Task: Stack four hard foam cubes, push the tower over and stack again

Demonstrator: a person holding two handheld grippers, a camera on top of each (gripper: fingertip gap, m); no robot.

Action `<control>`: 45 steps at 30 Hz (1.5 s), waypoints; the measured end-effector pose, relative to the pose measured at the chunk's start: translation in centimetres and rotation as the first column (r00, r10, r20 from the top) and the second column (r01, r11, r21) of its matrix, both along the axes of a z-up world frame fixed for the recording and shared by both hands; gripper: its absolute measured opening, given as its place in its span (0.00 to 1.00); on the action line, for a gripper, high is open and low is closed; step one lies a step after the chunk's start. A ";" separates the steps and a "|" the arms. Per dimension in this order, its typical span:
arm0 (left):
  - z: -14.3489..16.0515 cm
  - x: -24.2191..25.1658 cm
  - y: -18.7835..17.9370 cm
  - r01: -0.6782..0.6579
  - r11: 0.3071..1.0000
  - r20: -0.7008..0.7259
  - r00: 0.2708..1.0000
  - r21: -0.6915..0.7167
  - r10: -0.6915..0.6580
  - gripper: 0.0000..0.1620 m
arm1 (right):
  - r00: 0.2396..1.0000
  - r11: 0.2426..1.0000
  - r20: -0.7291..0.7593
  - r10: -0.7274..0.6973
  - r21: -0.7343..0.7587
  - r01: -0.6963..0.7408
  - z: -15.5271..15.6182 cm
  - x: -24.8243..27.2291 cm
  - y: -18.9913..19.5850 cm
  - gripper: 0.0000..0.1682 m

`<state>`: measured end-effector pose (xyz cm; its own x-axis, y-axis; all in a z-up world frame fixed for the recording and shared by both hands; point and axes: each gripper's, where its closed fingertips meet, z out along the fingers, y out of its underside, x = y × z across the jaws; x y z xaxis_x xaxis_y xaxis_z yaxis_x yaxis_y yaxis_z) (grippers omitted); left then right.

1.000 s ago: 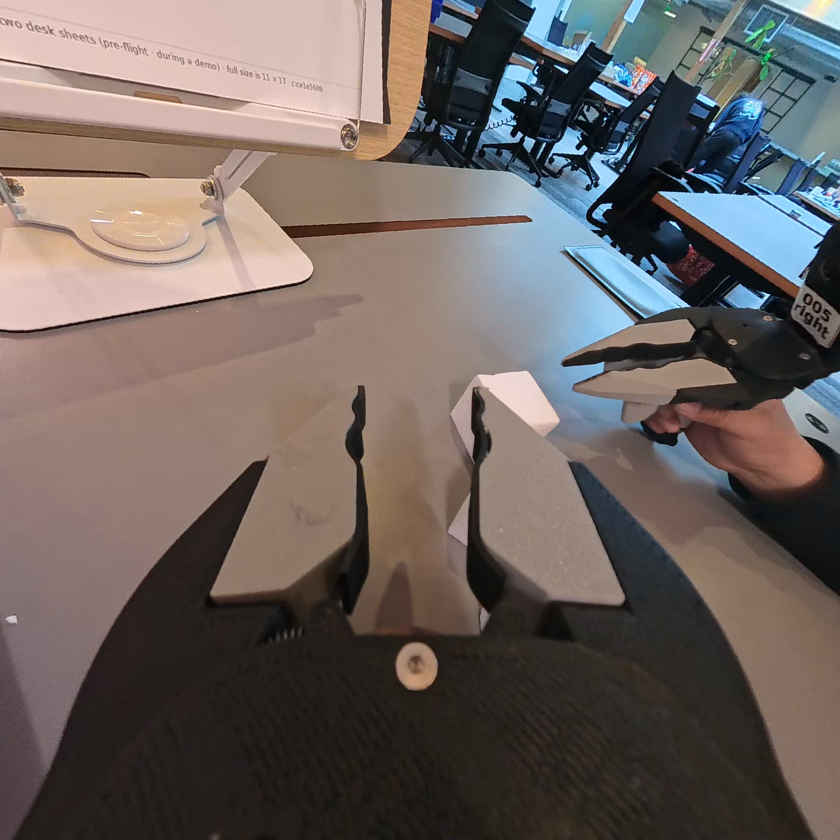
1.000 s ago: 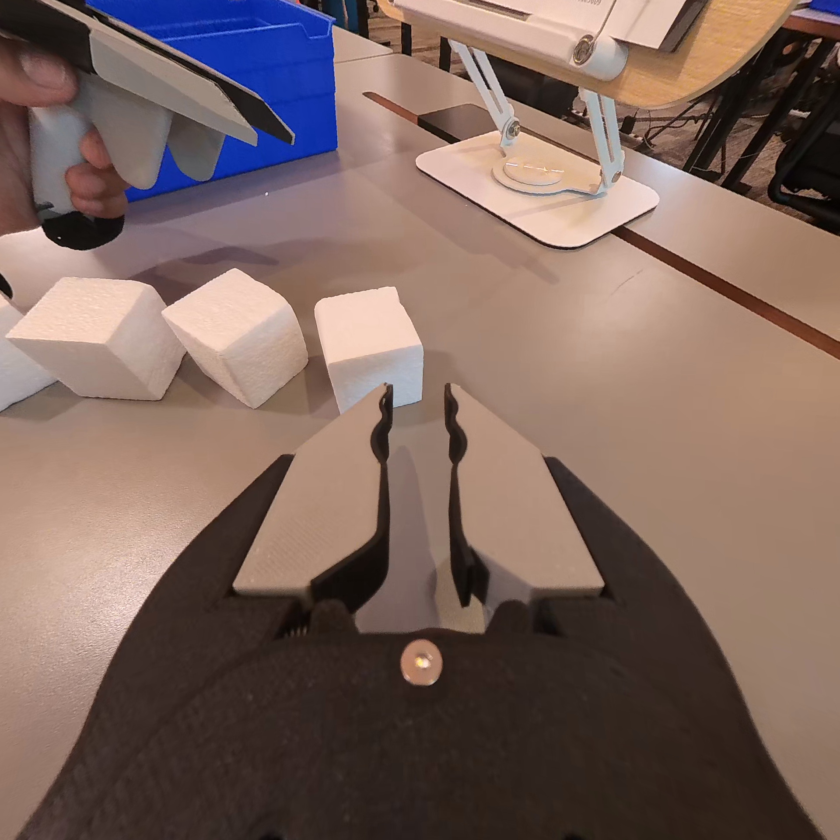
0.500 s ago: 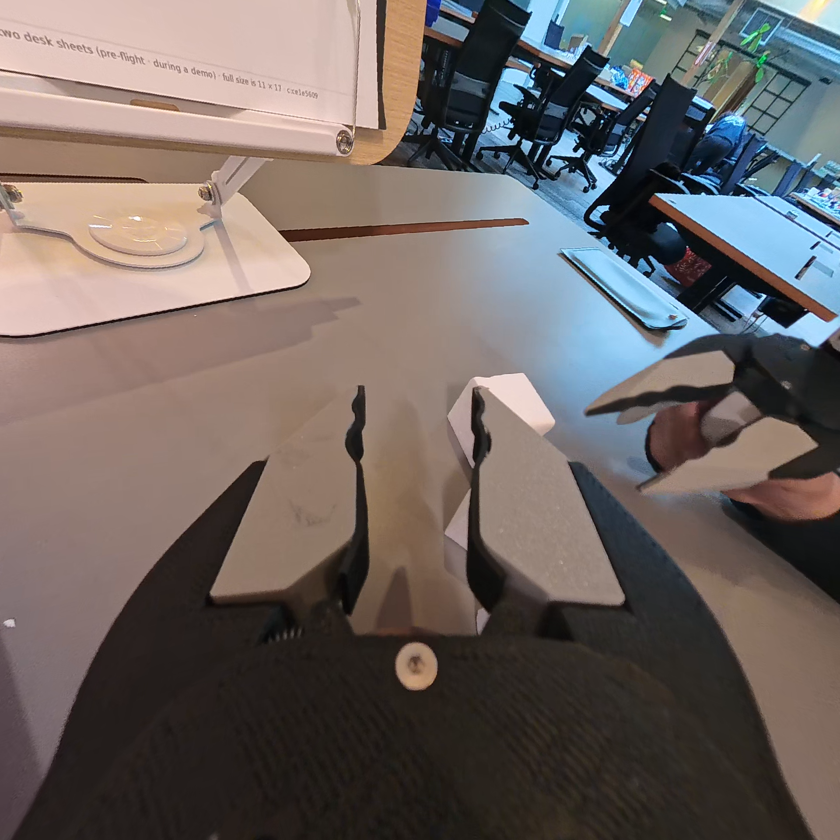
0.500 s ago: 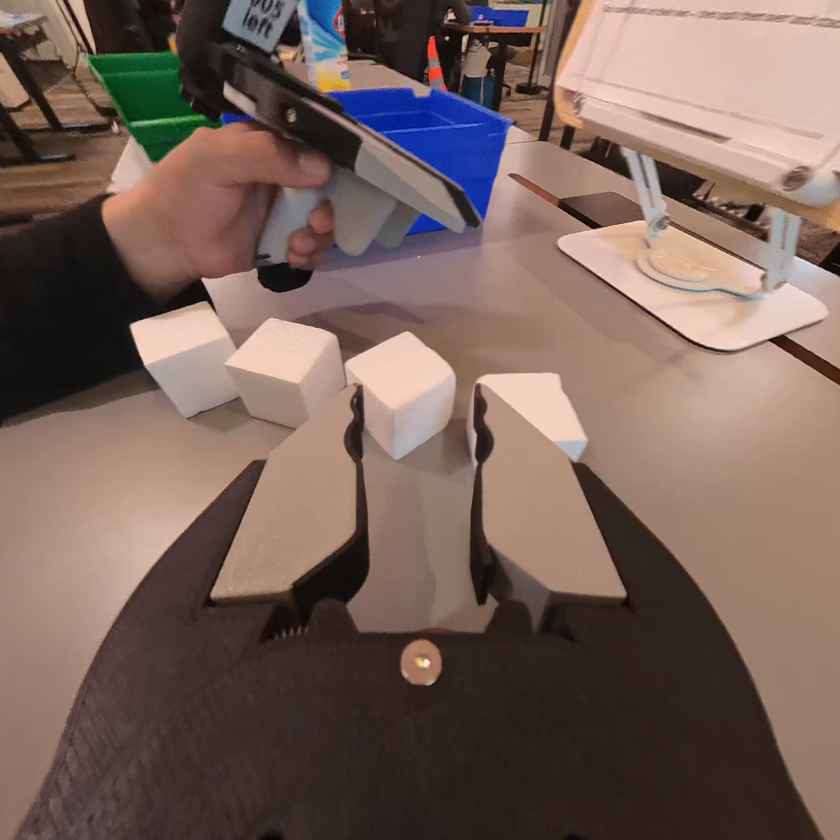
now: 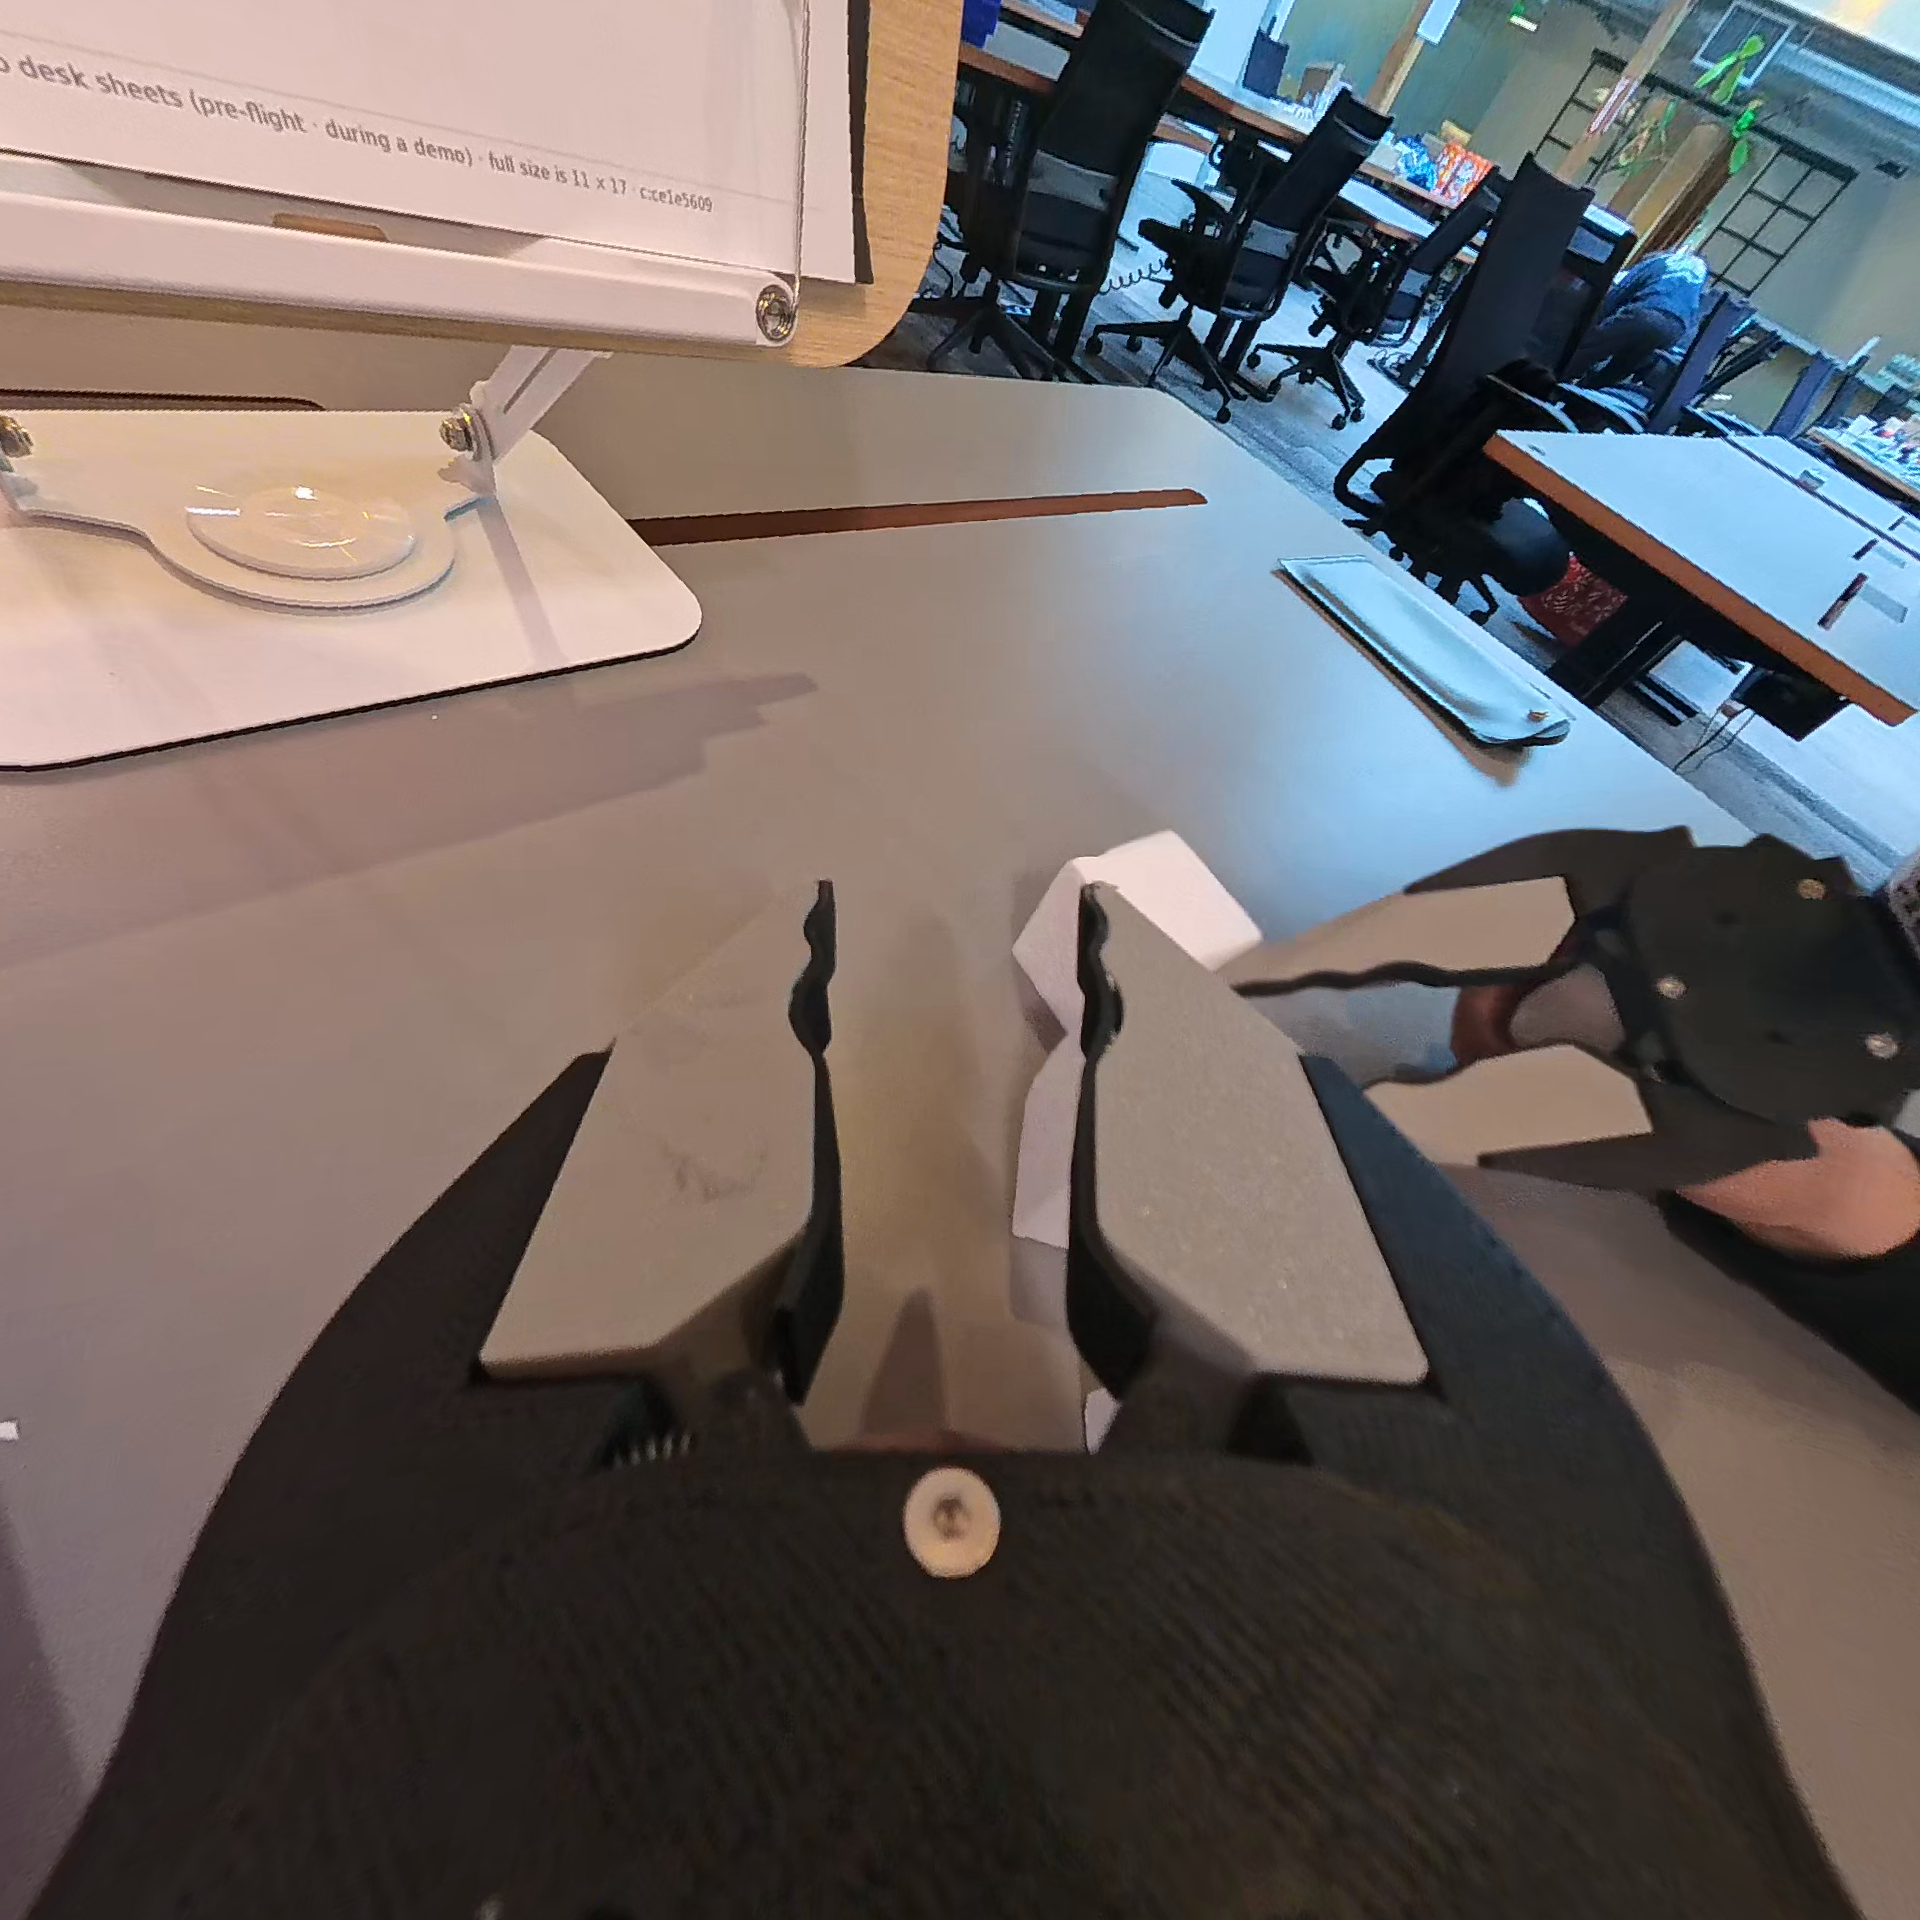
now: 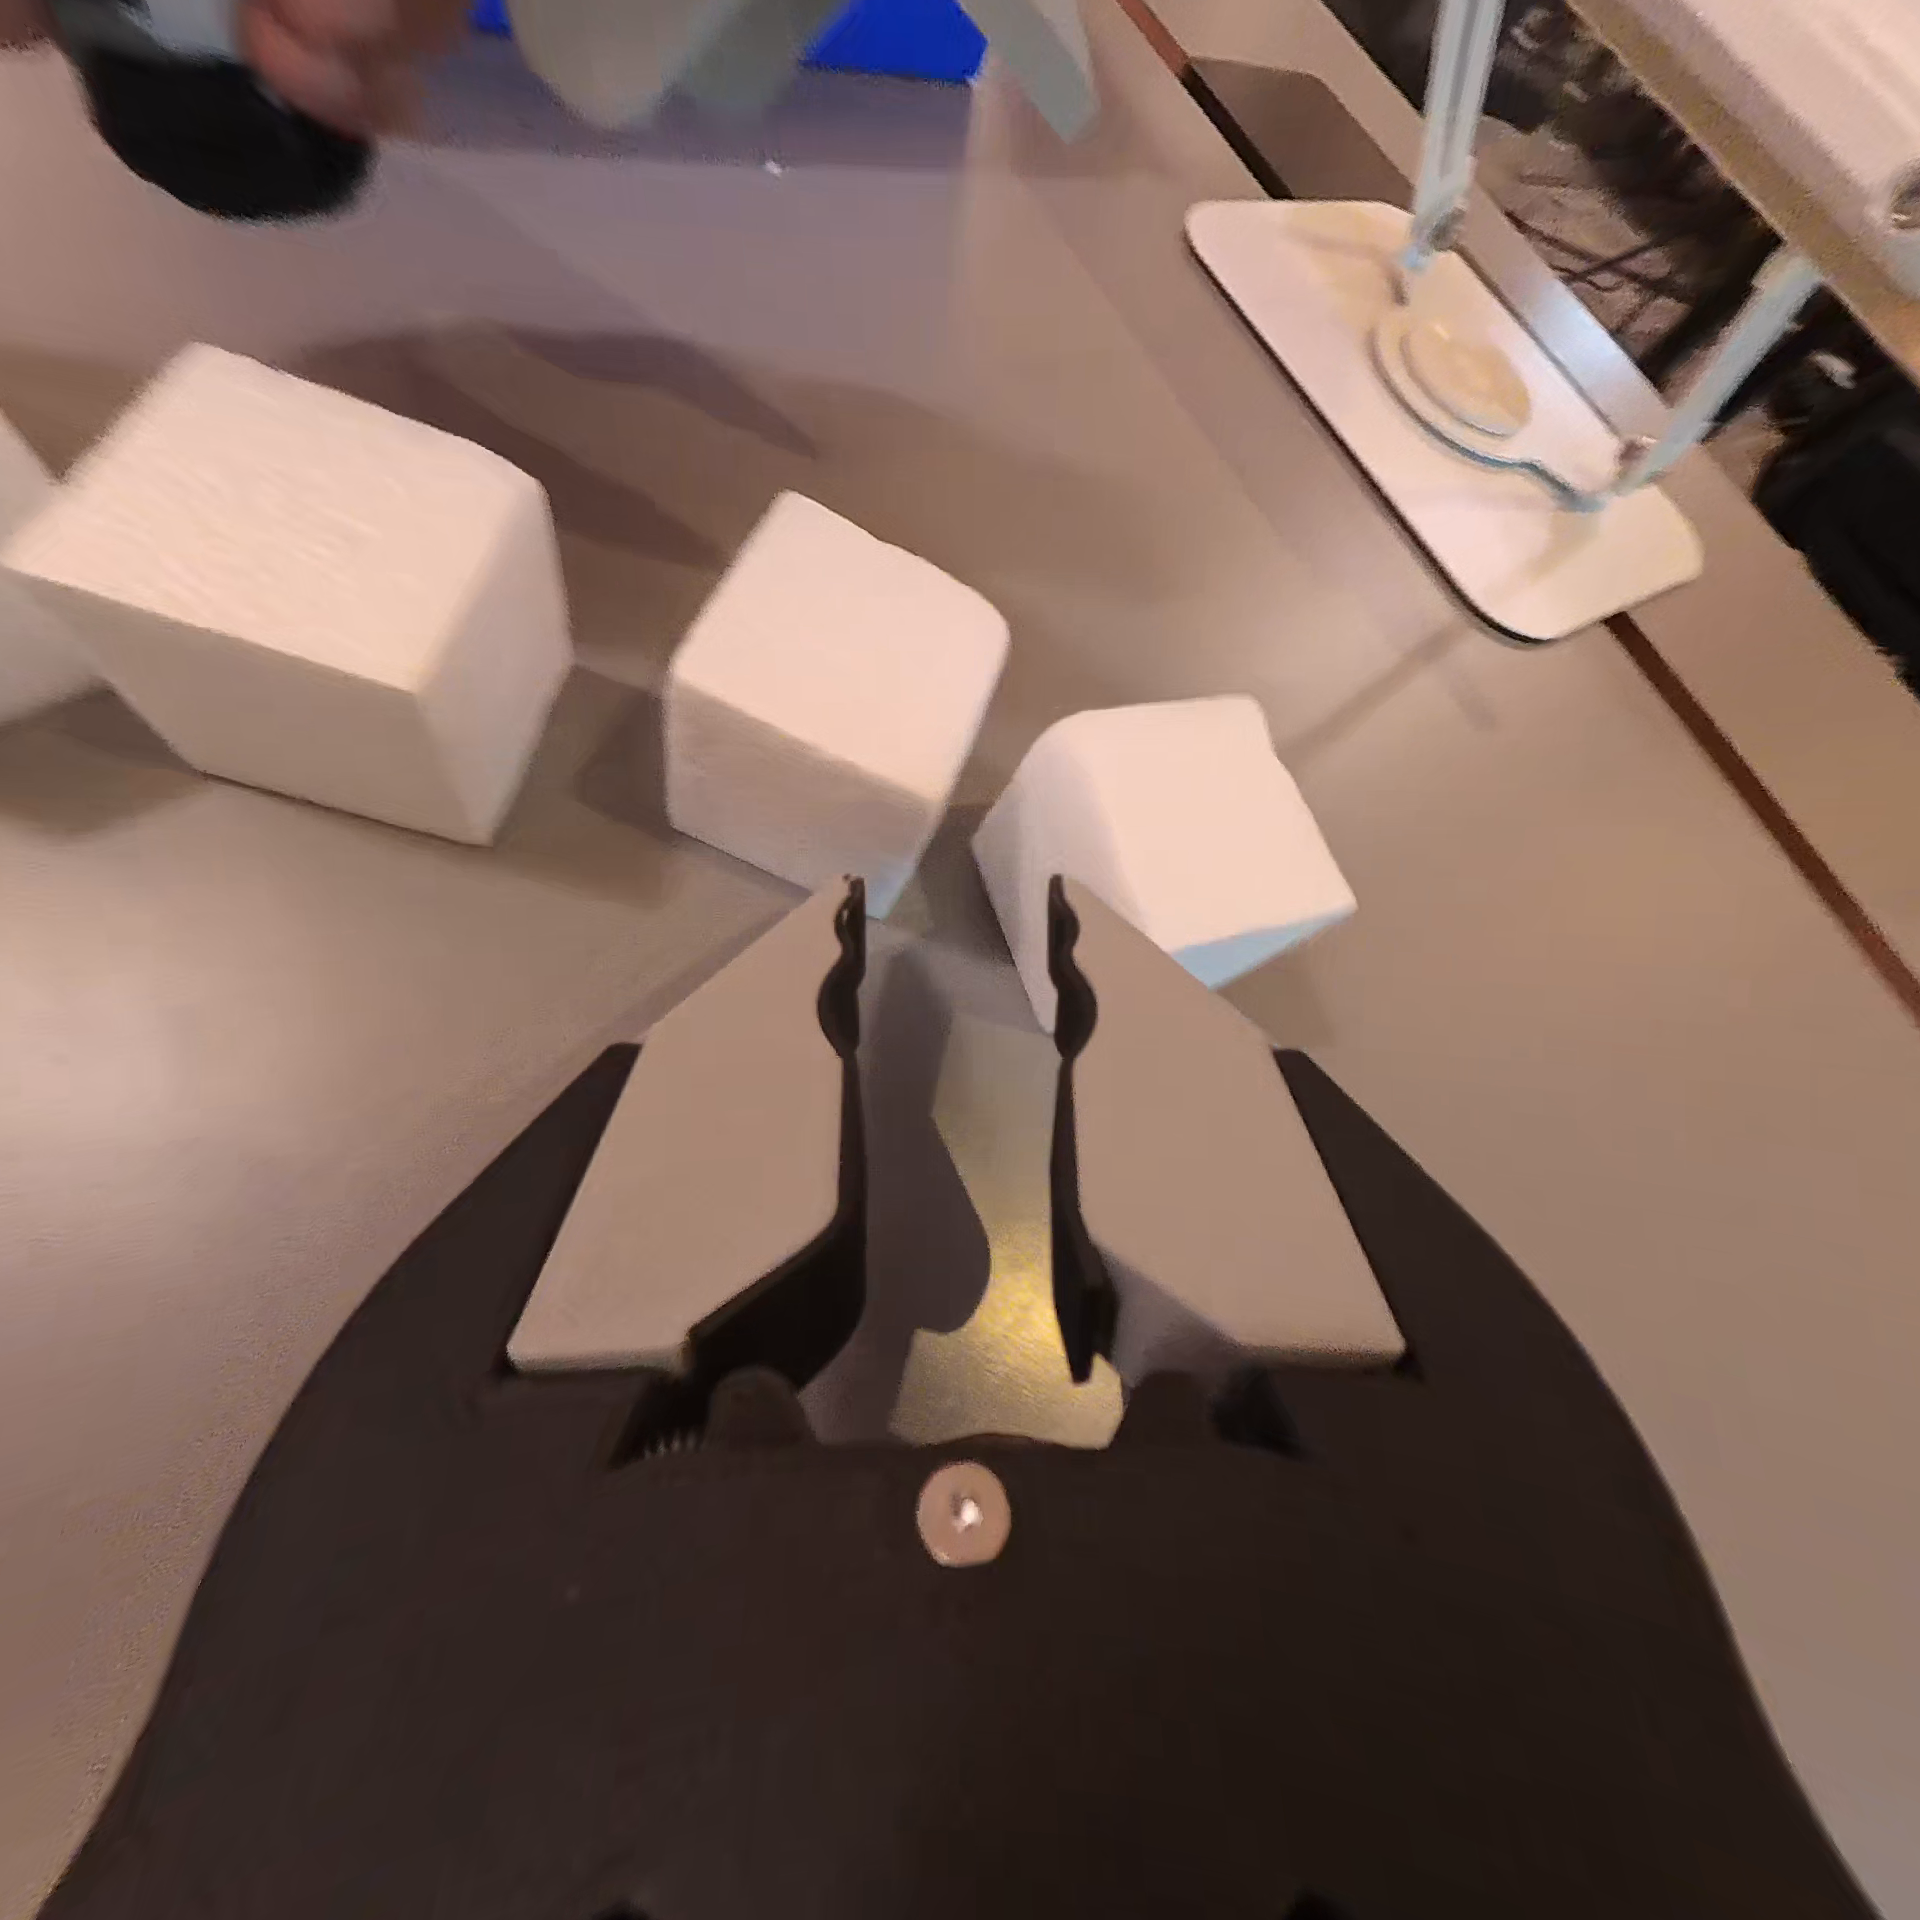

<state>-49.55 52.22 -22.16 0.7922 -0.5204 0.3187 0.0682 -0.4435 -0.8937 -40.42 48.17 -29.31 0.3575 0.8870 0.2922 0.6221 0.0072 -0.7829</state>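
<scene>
Three foam cubes (image 6: 831, 686) lay loose on the grey table (image 6: 1455, 1143), none stacked. The right gripper (image 6: 951, 904) hovered with jaws part-open and empty; the left gripper (image 5: 951, 904) likewise. Best: widen, straddle the nearest cube (image 6: 1174, 821) squarely across flat faces.

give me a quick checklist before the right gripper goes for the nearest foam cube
1. Right gripper open: ok, a clear gap between the fingers, nothing held.
2. Nearest cube lined up: not ok, it sits right of the gap, partly behind the right finger.
3. Room around it: cannot tell, the middle cube sits close on its left; whether a finger fits between is unclear.
4. Left gripper out of the way: ok, open and empty, up at the top of the right wrist view, clear of the cubes.
5. Cubes unstacked on the table: ok, the big cube and the others lie singly.
6. Fourth cube: cannot tell, only a sliver at the left edge.
</scene>
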 end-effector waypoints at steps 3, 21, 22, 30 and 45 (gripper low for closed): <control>0.0 0.0 0.0 0.002 1.000 0.001 1.000 0.001 -0.002 0.28 | 0.999 0.999 -0.044 -0.024 -0.029 0.022 0.3 0.8 0.6 0.21; -3.9 -1.2 -0.2 -0.027 0.983 -0.103 0.995 -0.184 0.008 0.26 | 0.999 0.990 -0.034 0.009 -0.143 -0.014 -0.1 2.3 0.5 0.00; -4.2 -0.9 -0.3 -0.009 0.981 -0.112 0.994 -0.195 -0.013 0.24 | 0.998 0.989 -0.057 0.007 -0.149 -0.016 -0.1 1.9 0.9 0.00; -5.8 2.2 -2.2 0.146 0.958 -0.189 0.962 -0.247 -0.196 0.01 | 0.968 0.983 -0.184 -0.169 -0.101 0.152 1.6 2.0 5.2 0.10; -5.8 4.1 -3.9 0.273 0.918 -0.120 0.941 -0.287 -0.317 0.00 | 0.969 0.974 -0.210 0.130 -0.155 -0.164 2.3 -1.8 -2.3 0.38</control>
<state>-45.41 48.31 -27.91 0.6676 -0.6534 0.3570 -0.2370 -0.6411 -0.7300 -42.27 45.88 -27.05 0.2551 0.9644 0.0699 0.4571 -0.0565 -0.8876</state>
